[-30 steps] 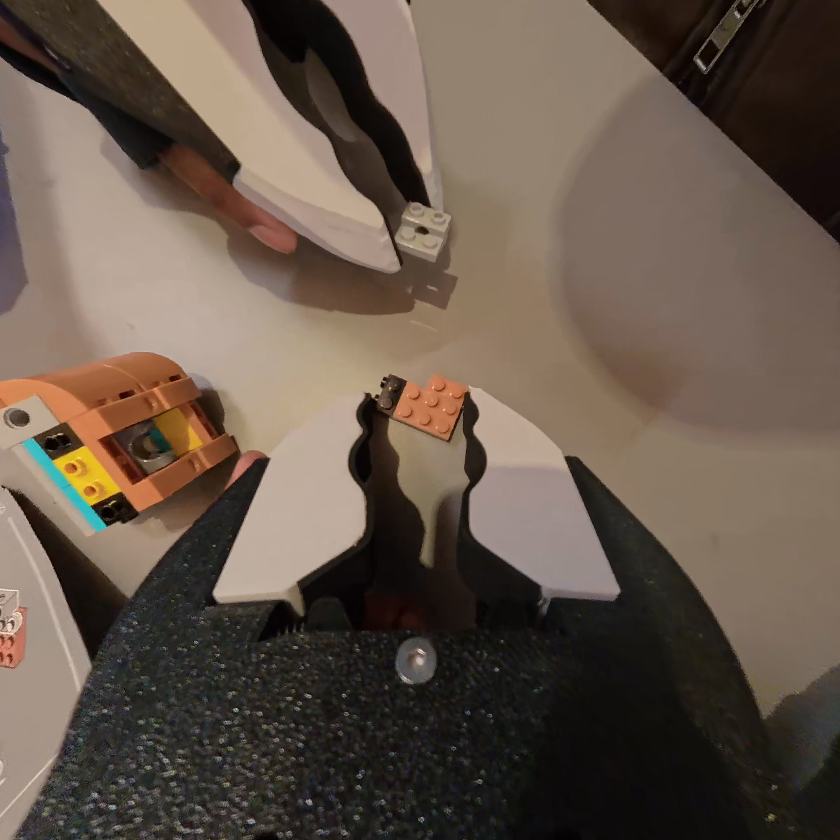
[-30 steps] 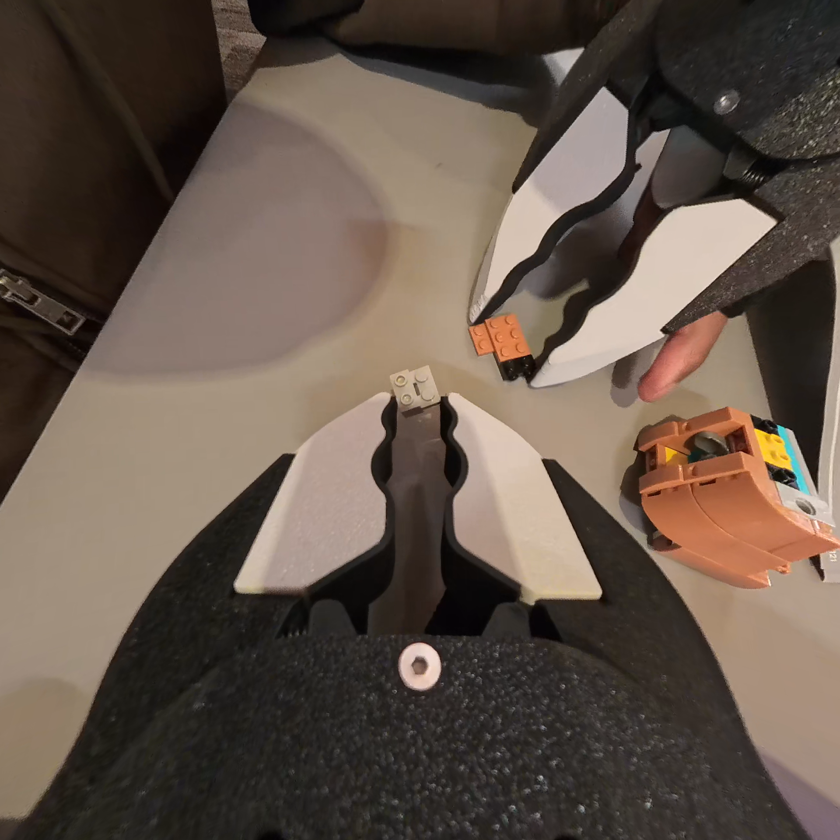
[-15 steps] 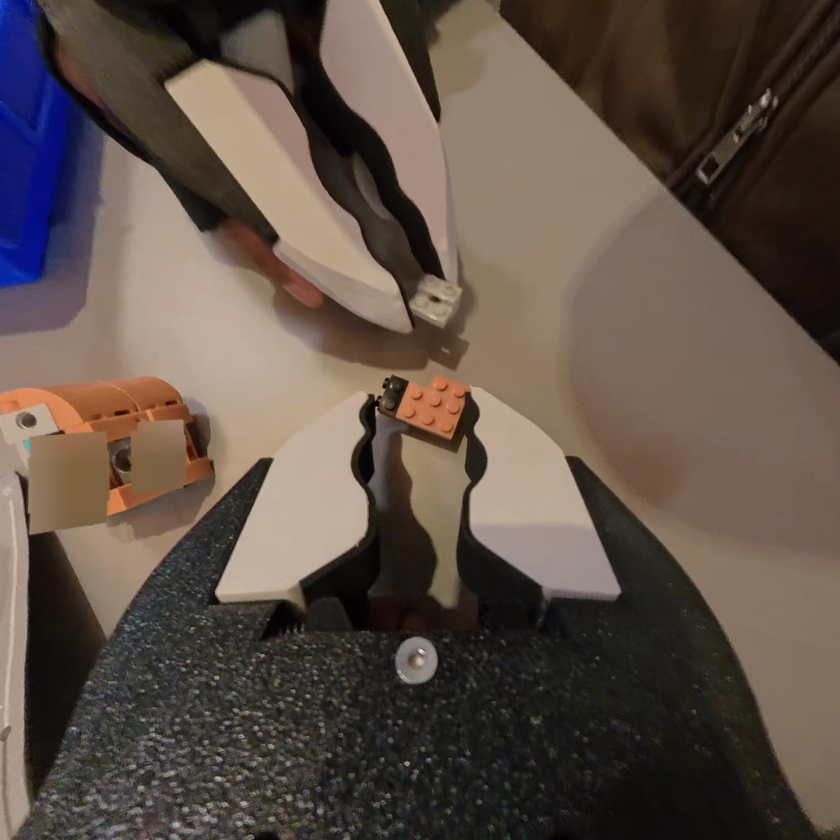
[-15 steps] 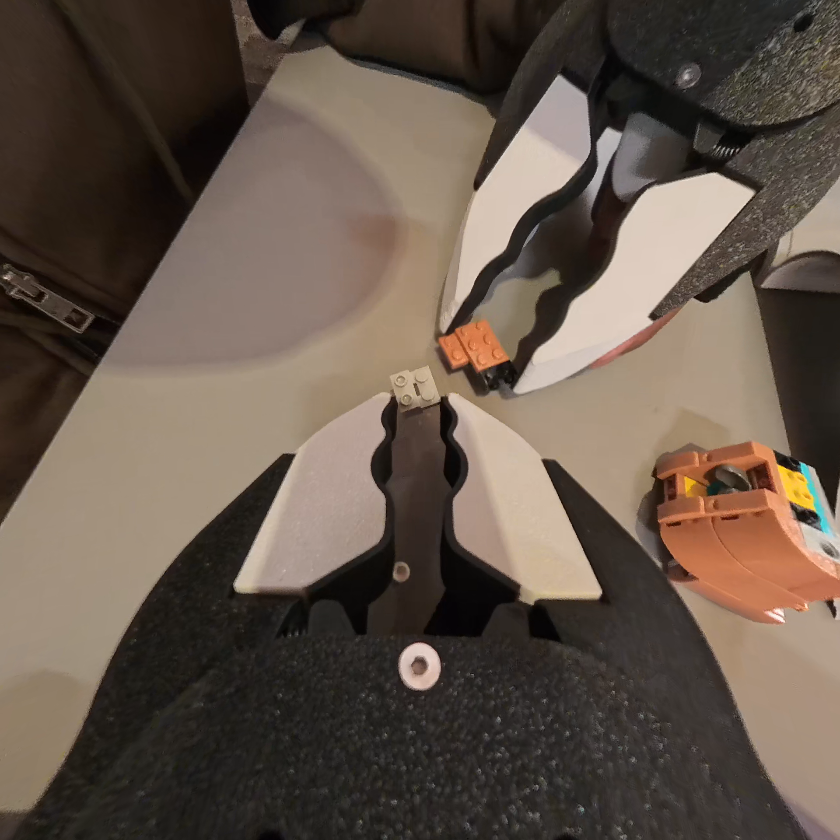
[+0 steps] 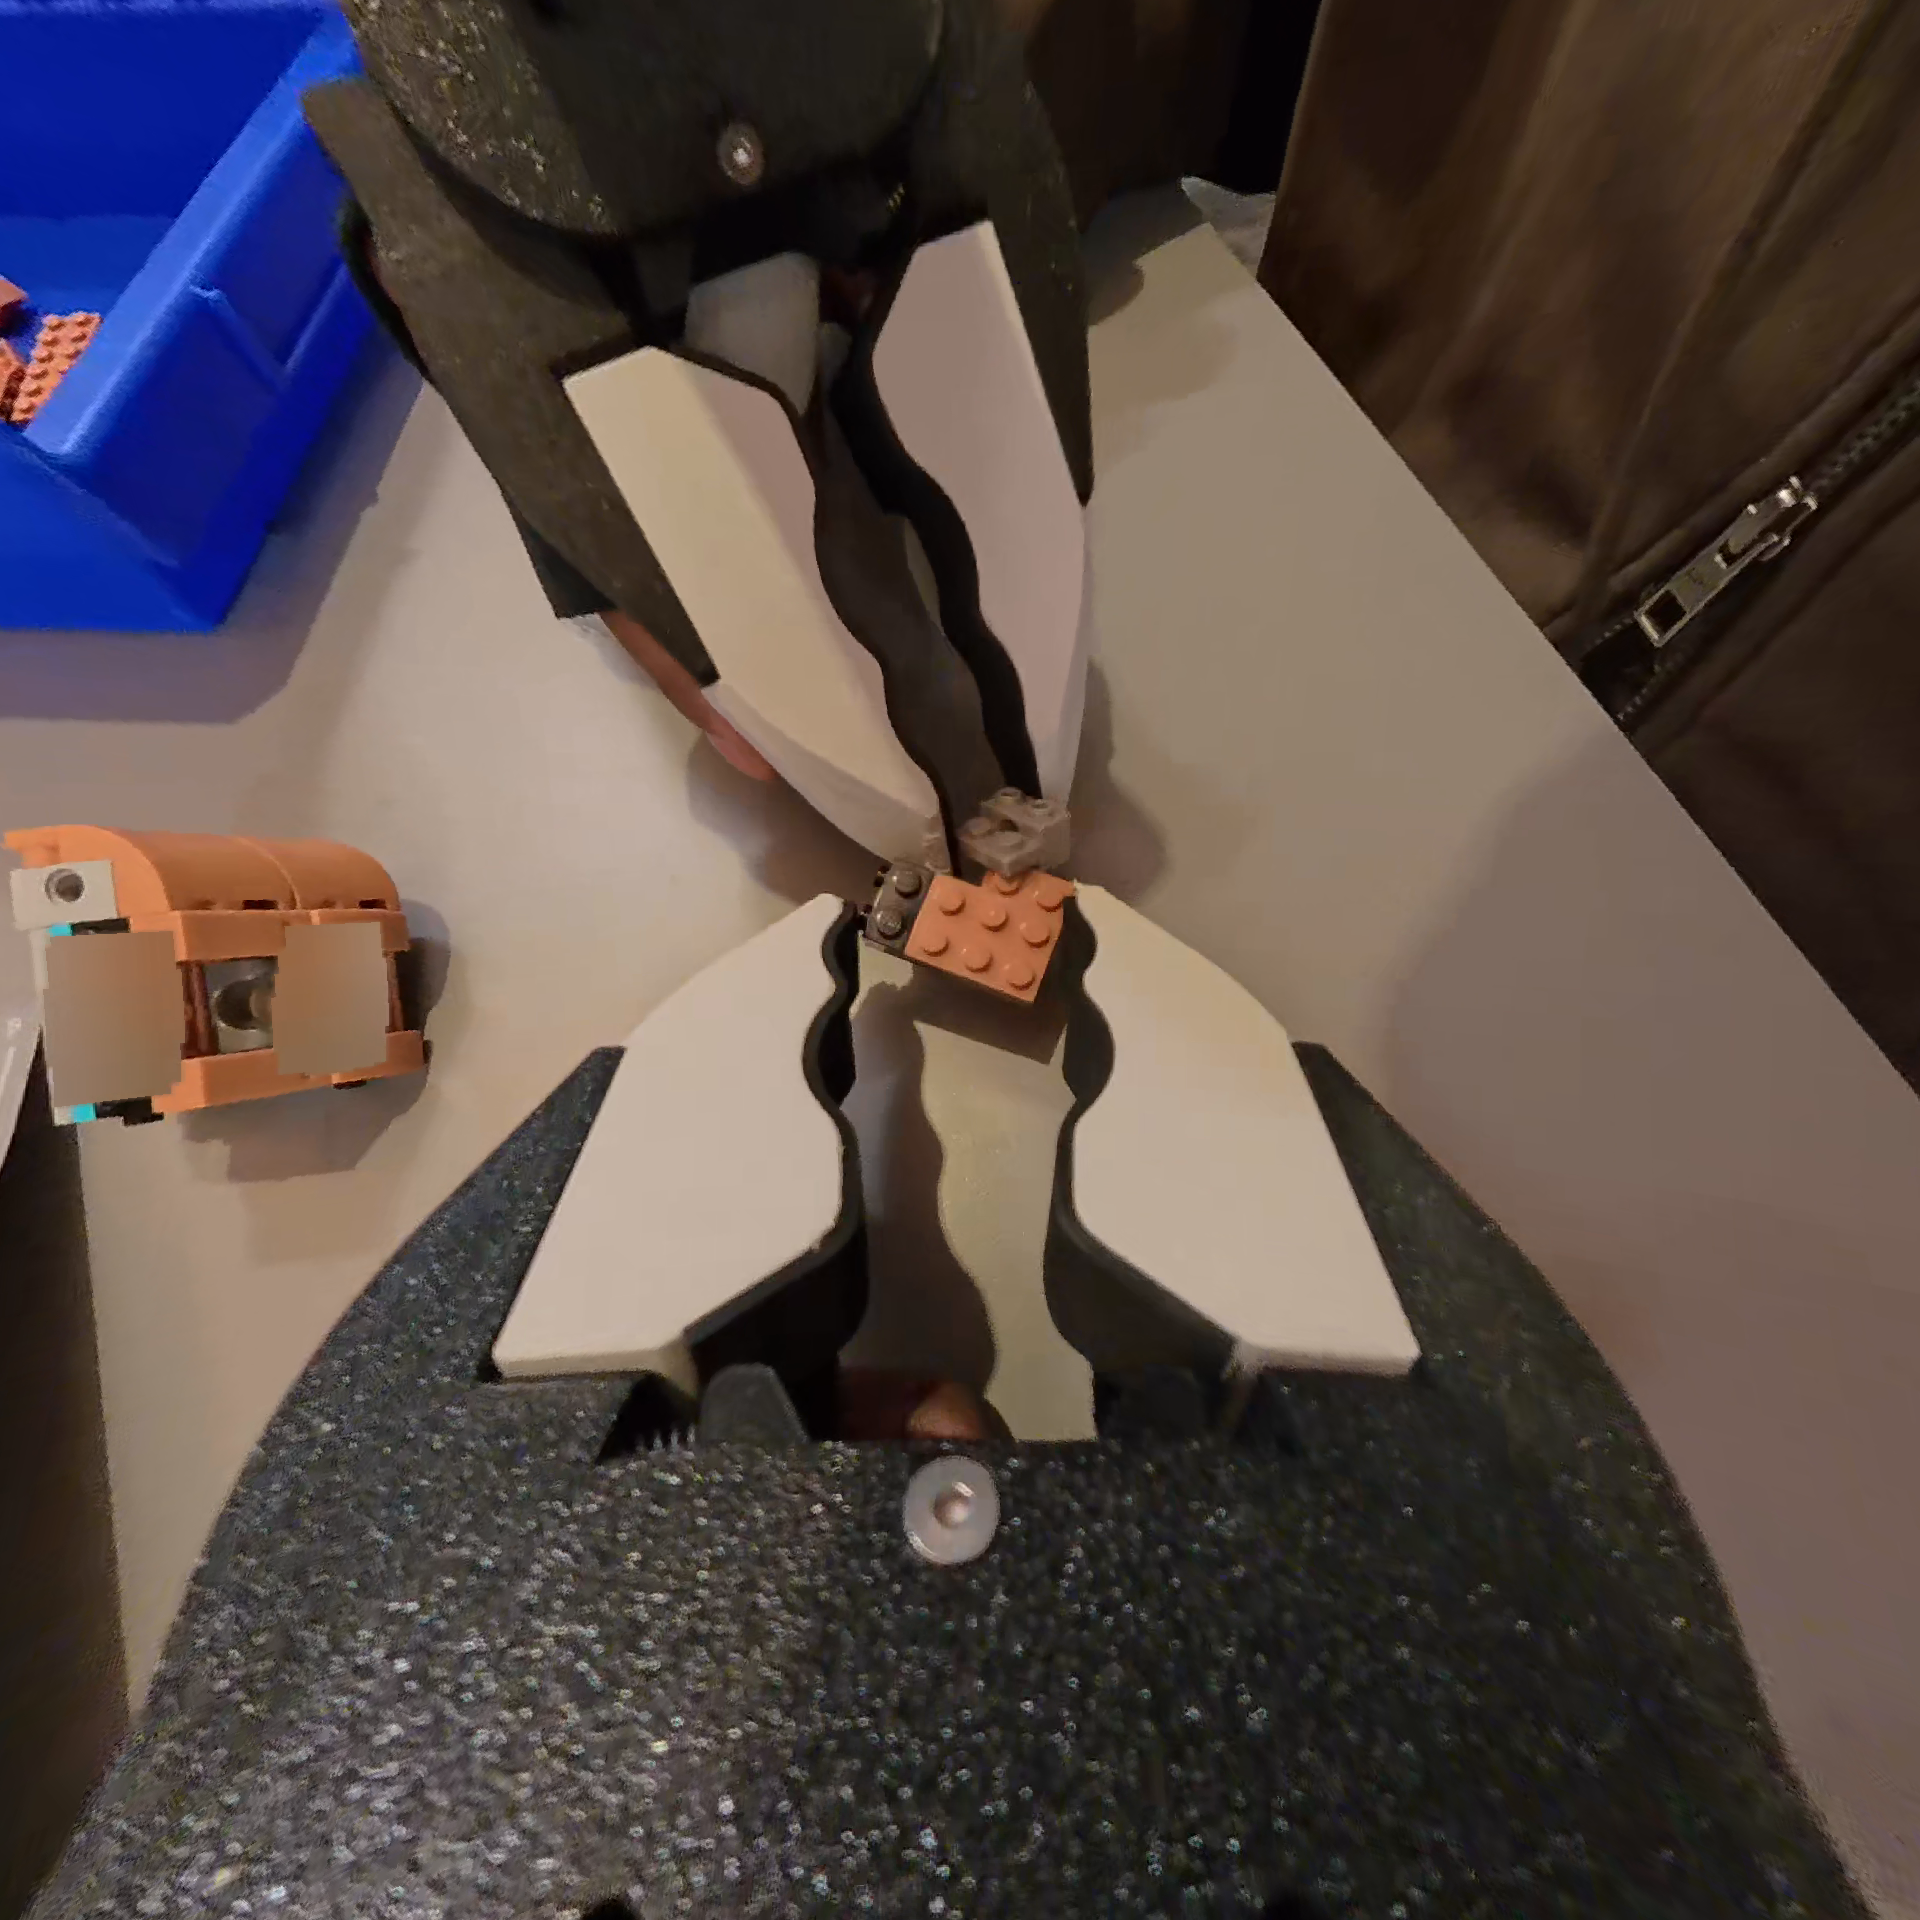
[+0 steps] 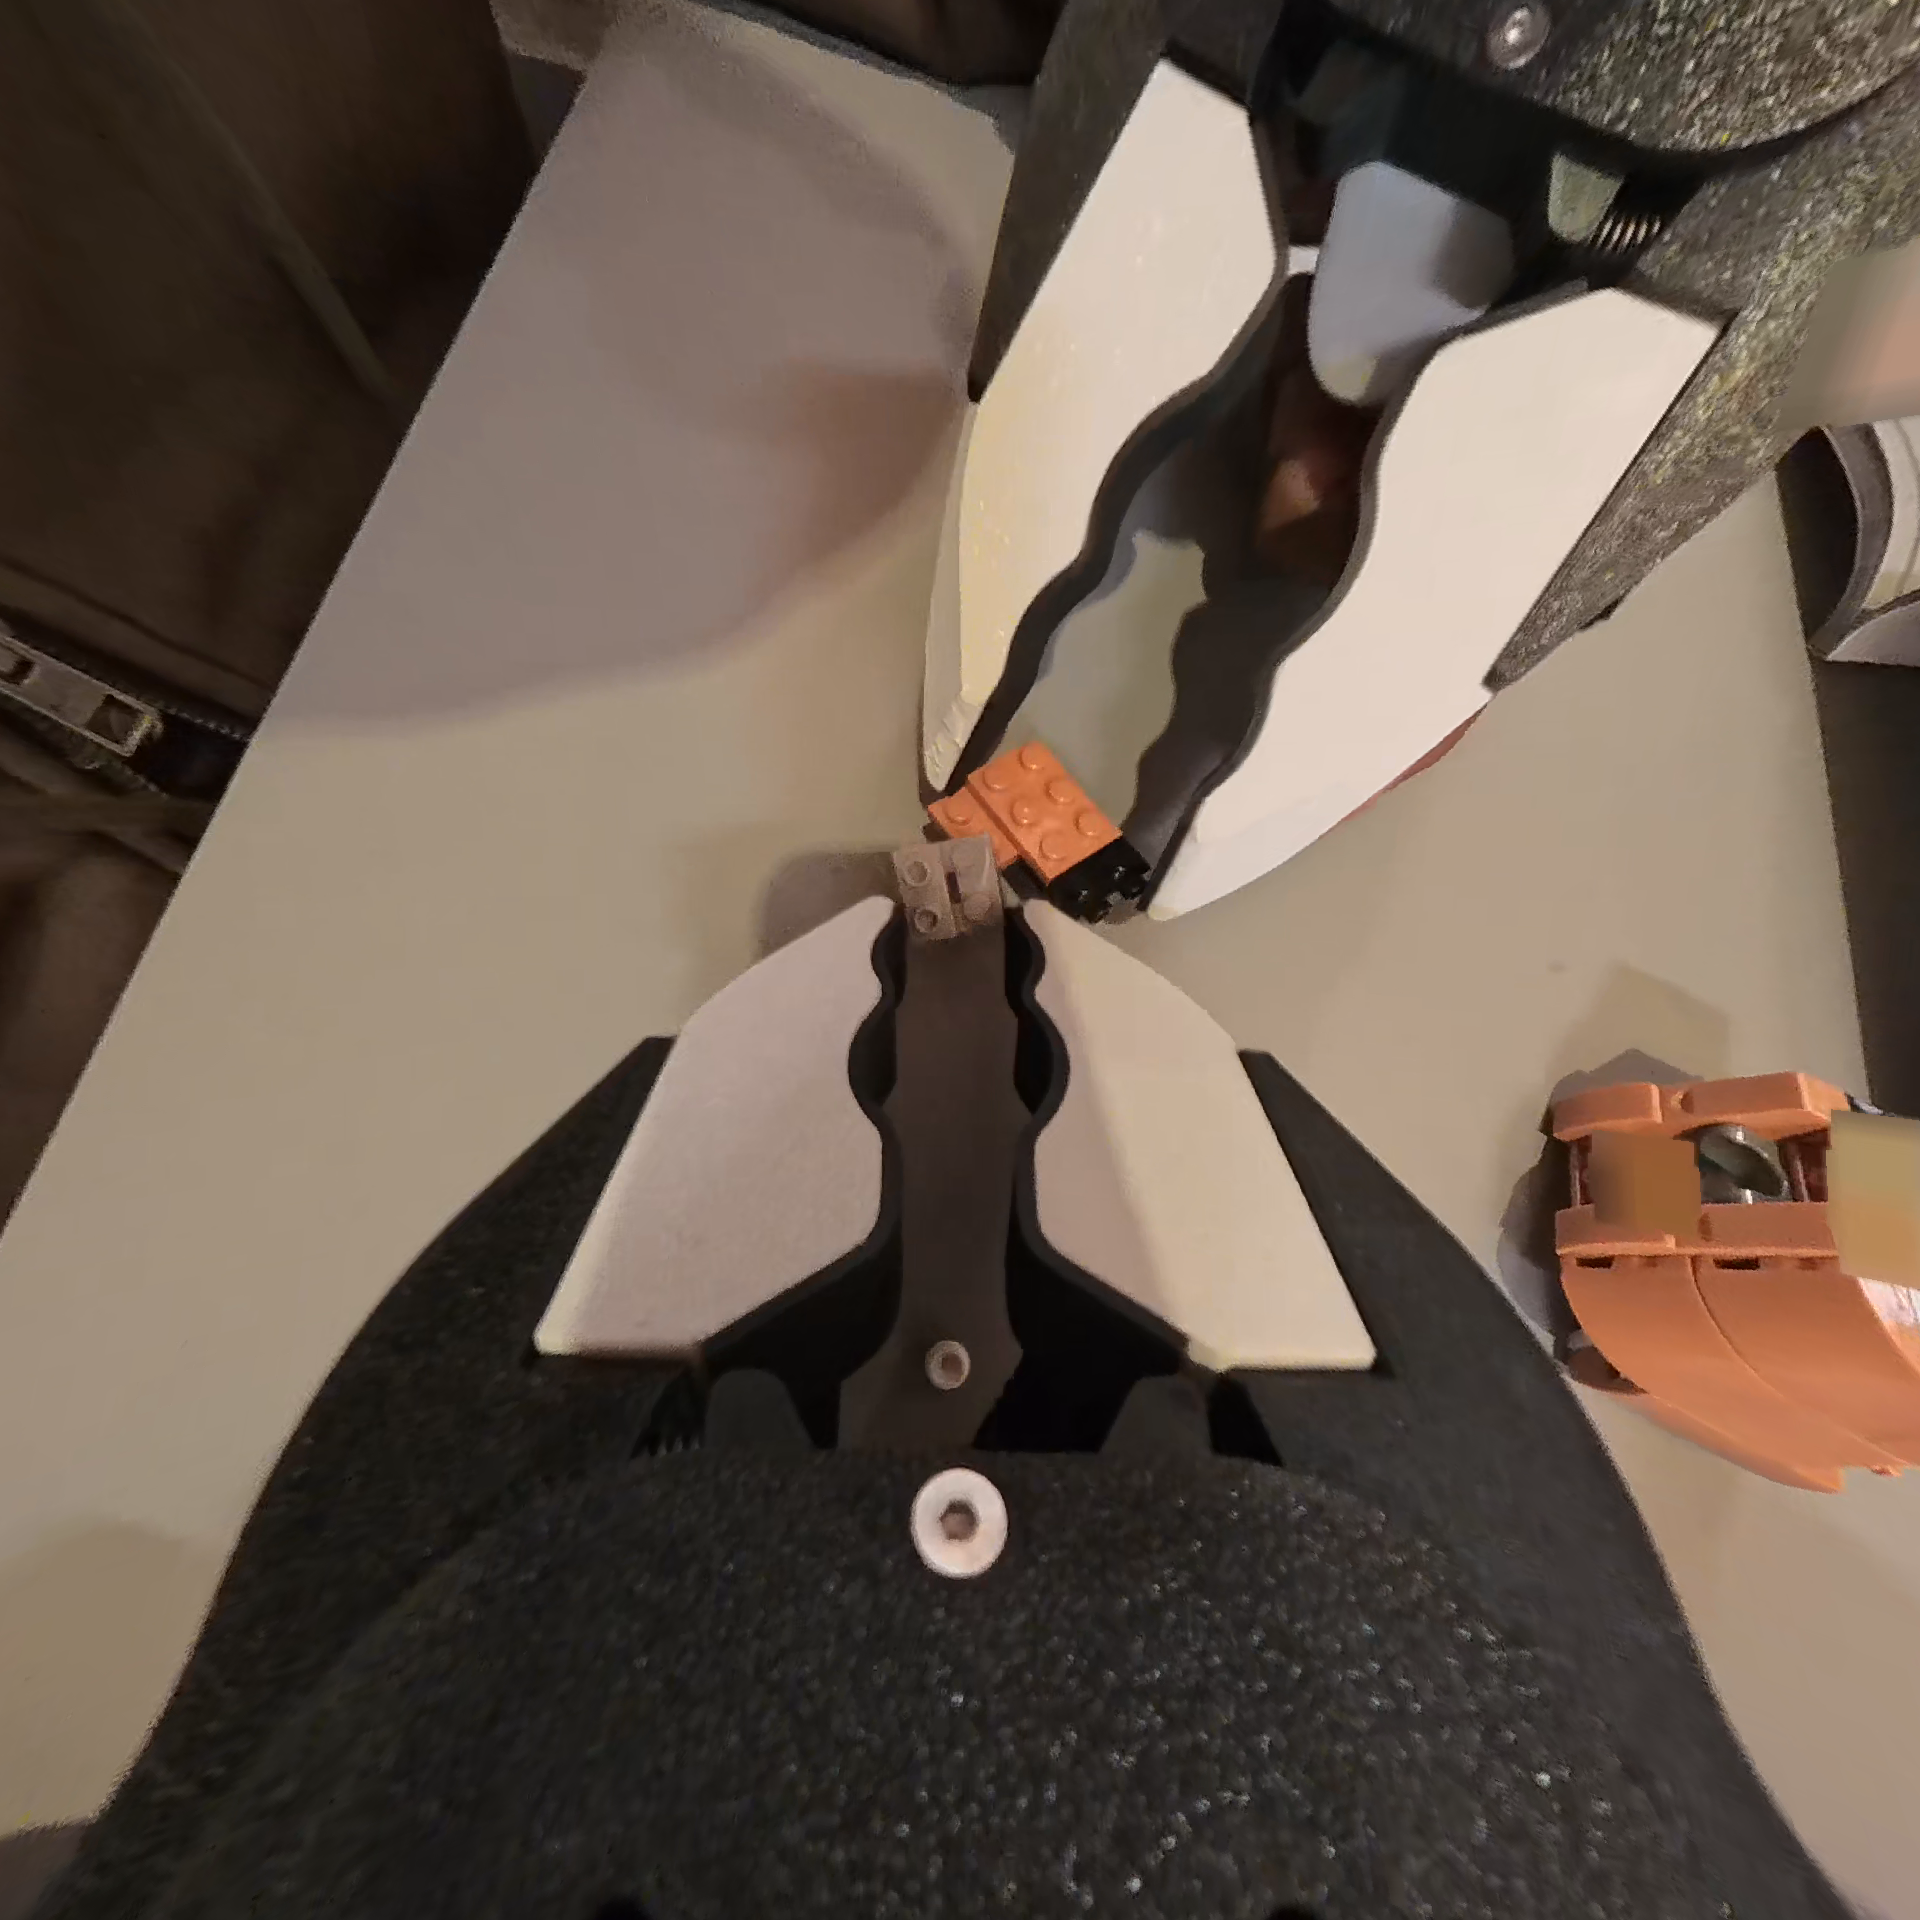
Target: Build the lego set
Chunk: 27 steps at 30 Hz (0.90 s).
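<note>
- Far left in my left wrist view sits a blue plastic bin [image 5: 156, 343] with a few orange studded plates inside; a second ago it was out of frame, and the right wrist view never shows it.
- Near left on the pale grey tabletop [image 5: 1351, 831] lies the orange curved-roof lego assembly [image 5: 208, 987], resting alone and well apart from both claws. The right wrist view has it at its right edge [image 6: 1714, 1278], seen from the rounded side.
- My left gripper [image 5: 961, 925] is clamped on the orange studded plate with a small black piece joined to its left end [image 5: 987, 935], held above the table, the same hold as a second ago.
- My right gripper [image 6: 951, 899] is pinched on the small light-grey studded lego piece [image 6: 948, 888]. A second ago the two claws were well apart; now their tips meet and the grey piece touches the far edge of the orange plate.
- In the left wrist view the grey piece [image 5: 1013, 831] sits just above the plate's far edge; only the right wrist view shows the black piece's [image 6: 1101, 883] studded side.
- Far right is a person's dark brown zippered jacket [image 5: 1662, 468]; the right wrist view shows it at its left [image 6: 156, 468] instead.
- At the right wrist view's far right edge lies a stack of printed pages [image 6: 1870, 540].
</note>
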Tool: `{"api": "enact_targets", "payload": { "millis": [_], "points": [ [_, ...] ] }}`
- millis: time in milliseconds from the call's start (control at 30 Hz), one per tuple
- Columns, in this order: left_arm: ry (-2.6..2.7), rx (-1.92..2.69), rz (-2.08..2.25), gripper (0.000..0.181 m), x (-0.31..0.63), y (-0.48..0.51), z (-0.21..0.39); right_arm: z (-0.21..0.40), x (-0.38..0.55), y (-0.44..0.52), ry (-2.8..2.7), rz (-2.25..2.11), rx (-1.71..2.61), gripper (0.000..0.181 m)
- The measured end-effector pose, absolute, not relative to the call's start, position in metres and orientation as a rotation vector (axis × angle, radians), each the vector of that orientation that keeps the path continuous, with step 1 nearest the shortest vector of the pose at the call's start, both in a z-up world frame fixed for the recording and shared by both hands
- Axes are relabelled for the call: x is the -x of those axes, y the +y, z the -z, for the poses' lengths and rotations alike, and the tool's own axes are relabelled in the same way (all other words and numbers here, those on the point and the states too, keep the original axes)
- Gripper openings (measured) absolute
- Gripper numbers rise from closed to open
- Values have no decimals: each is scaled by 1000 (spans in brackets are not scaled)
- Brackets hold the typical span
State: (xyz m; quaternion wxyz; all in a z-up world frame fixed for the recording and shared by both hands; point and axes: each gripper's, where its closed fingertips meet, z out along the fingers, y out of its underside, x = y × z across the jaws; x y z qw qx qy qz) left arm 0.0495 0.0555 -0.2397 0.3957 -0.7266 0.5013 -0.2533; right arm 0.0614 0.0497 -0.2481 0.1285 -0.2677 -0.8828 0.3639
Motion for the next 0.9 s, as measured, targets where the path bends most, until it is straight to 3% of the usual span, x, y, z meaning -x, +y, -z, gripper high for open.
{"api": "enact_targets", "payload": {
  "millis": [900],
  "points": [
    [1217,1982,610,37,-42,62,252,262,-50,63,-2518,-873,848,17]
  ]
}}
